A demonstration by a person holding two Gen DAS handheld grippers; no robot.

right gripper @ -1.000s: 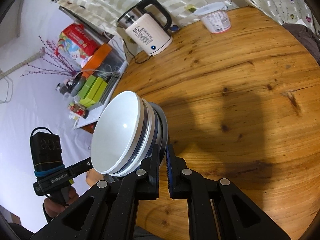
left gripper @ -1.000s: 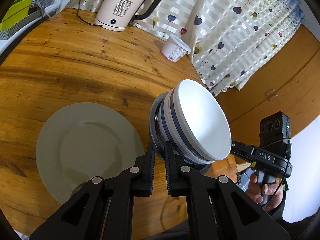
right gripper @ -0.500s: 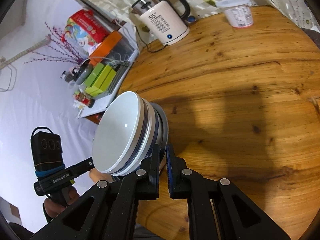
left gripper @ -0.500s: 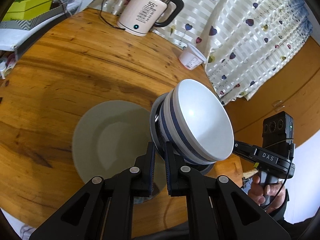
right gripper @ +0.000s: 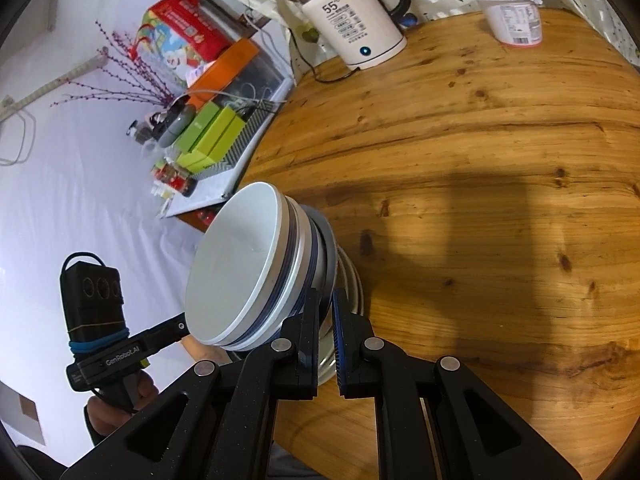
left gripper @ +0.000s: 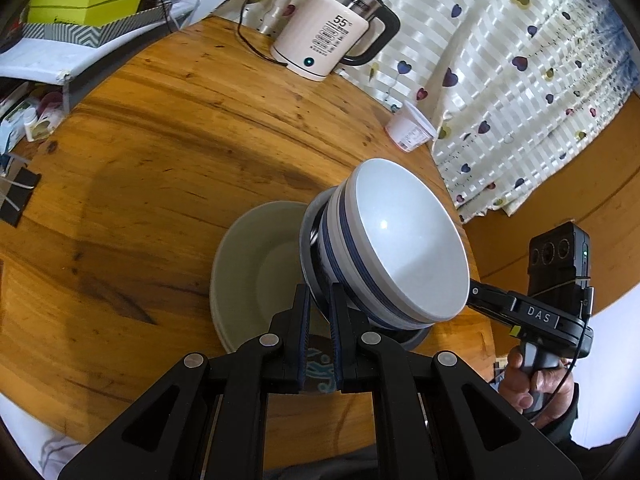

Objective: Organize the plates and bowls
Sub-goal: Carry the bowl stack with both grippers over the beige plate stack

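1. My left gripper has its fingers clamped on the near rim of the dark plate. My right gripper grips the opposite rim of the same dark plate just as tightly.
2. That plate carries a stack of white bowls with blue bands, and the whole load hangs in the air between the two grippers, tilted so the bowl mouths face sideways.
3. I judge this load heavy, rigid and breakable. Glazed ceramic is slippery, and only thin plate edges sit between the pads. The bowls are nested, not held, so any more tilt could let them slide off.
4. The rim is the only sensible hold, with both sides gripped evenly.
5. The load hangs above a pale plate lying on the wooden counter, near its front edge.
6. A white kettle and a yogurt tub stand well apart at the far side.
7. My right hand holds its handle low and roughly level.
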